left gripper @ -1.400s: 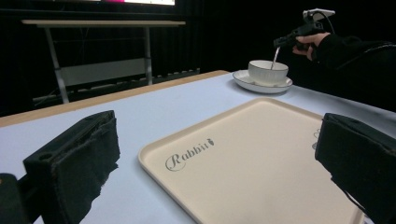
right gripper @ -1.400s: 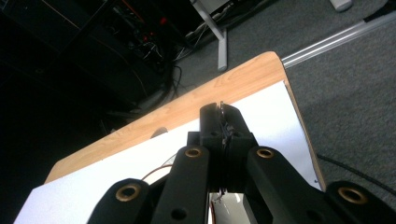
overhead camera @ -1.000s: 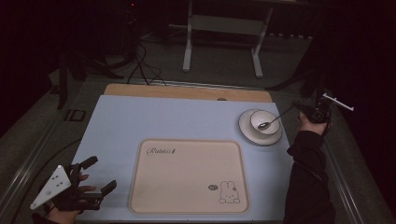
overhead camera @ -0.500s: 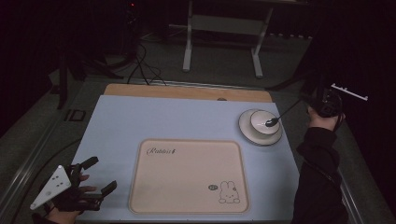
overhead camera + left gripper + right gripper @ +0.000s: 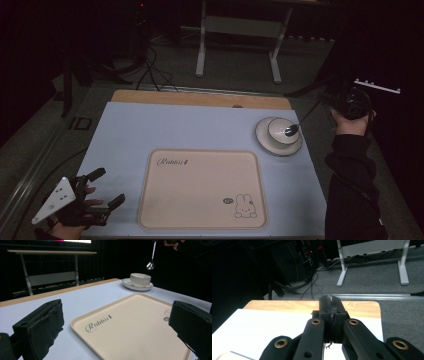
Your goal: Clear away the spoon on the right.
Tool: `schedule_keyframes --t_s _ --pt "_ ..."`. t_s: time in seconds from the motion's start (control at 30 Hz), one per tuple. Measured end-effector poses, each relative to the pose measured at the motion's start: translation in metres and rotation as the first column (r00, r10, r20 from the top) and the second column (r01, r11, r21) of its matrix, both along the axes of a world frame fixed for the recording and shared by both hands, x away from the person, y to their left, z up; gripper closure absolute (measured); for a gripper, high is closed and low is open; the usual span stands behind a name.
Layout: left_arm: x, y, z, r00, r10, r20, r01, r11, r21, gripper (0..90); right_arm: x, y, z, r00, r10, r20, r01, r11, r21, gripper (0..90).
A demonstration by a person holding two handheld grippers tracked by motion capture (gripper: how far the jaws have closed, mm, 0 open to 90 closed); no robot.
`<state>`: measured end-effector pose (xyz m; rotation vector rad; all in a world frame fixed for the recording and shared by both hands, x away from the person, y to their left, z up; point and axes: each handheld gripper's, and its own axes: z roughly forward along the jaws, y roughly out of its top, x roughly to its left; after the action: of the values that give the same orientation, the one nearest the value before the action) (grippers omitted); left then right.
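The right claw [image 5: 334, 102] is clamped tight on the thin handle of a metal spoon [image 5: 291, 131], held up beyond the right edge of the table [image 5: 150, 125]. In the right gripper view the 2 jaws meet on that handle, with the floor and a metal stand beyond. The spoon hangs bowl down, in the air above a white cup [image 5: 140, 279] that sits on a saucer [image 5: 130, 285] near the table's far right corner. The left claw [image 5: 107, 187] rests at the near left corner with its jaws wide and nothing between them. A beige tray [image 5: 200, 190], printed with a rabbit, lies flat between the 2 claws.
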<state>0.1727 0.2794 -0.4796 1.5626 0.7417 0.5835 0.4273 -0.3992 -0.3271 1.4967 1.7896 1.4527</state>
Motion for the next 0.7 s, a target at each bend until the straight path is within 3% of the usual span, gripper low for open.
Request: schedule_keyframes --t_s 0.3,0.43,0.47,0.5,0.63,0.7 --pt "0.0 0.0 0.0 1.0 0.001 0.0 -0.001 1.0 -0.001 0.0 -0.009 0.017 0.009 0.9949 0.101 0.002 -0.101 0.9942 -0.036 89.9" --pt "0.0 0.0 0.0 1.0 -0.002 -0.002 0.002 1.0 -0.001 0.0 -0.014 0.028 0.011 0.9861 0.166 -0.003 -0.166 0.9841 -0.062 89.9" --pt "0.0 0.0 0.0 1.0 -0.004 0.0 0.004 1.0 0.002 0.0 -0.017 0.035 0.012 0.9803 0.197 -0.003 -0.197 0.9782 -0.066 89.9" --pt "0.0 0.0 0.0 1.0 -0.004 0.0 0.004 1.0 0.002 0.0 -0.017 0.035 0.012 0.9803 0.197 -0.003 -0.197 0.9782 -0.066 89.9" --pt "0.0 -0.001 0.0 1.0 -0.006 0.0 0.006 1.0 0.002 0.0 -0.026 0.05 0.015 0.9638 0.267 0.006 -0.265 0.961 -0.078 89.8" --pt "0.0 -0.001 0.0 1.0 -0.008 0.0 0.008 1.0 0.002 0.0 -0.028 0.053 0.015 0.962 0.273 0.009 -0.271 0.9592 -0.08 89.8"
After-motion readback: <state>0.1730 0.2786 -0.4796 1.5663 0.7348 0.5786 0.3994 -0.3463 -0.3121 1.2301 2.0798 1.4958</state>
